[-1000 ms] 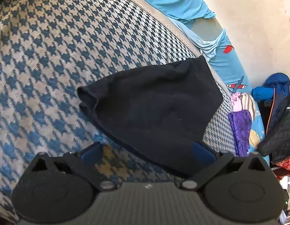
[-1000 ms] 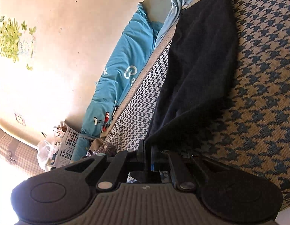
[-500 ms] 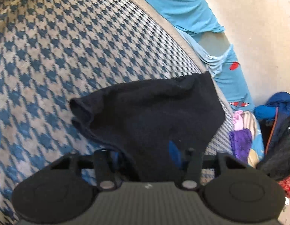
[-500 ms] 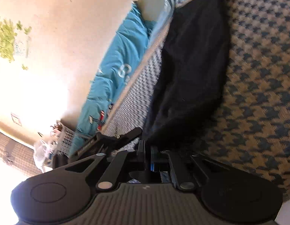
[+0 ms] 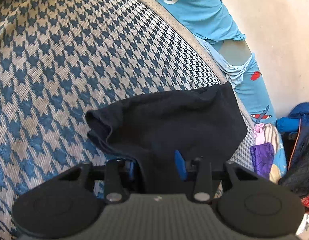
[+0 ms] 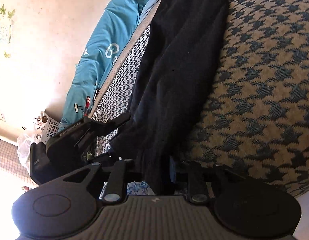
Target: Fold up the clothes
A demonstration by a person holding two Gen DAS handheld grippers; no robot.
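Two grippers meet the same black garment (image 5: pixel 170 124) at its near end. The left gripper (image 5: pixel 157 166) has its jaws drawn in on a bunch of the dark cloth, the blue pads (image 5: pixel 180 165) pressing it from both sides; these jaws have just been closing, from spread wide with the cloth lying loose between them a second ago. The right gripper (image 6: pixel 157 175) has cloth between its jaws too, but they have just been opening, after being pinched tight on the hem half a second back, and I cannot tell whether its pads press the fabric now.

From the right wrist view the garment runs as a long dark strip, its long axis leading straight away from the jaws toward the far edge of the bed, where its far end lies by the mattress border. From the left wrist view it looks shorter and broader, one pointed corner aimed at the bed's edge, a rolled fold facing left. It rests on the houndstooth bedcover (image 5: pixel 64 64), near the right-hand side of the bed. Compared with a second ago, the garment's near part is gathered and raised into the left jaws instead of lying flat.

Beyond it a turquoise sheet (image 5: pixel 196 10) lines the bed's edge against the pale wall (image 5: pixel 278 30). Piled clothes (image 5: pixel 264 146) lie to the right in the left view. In the right view the left gripper's body (image 6: pixel 78 136) shows beside the strip, and a white basket (image 6: pixel 50 128) stands by the wall.
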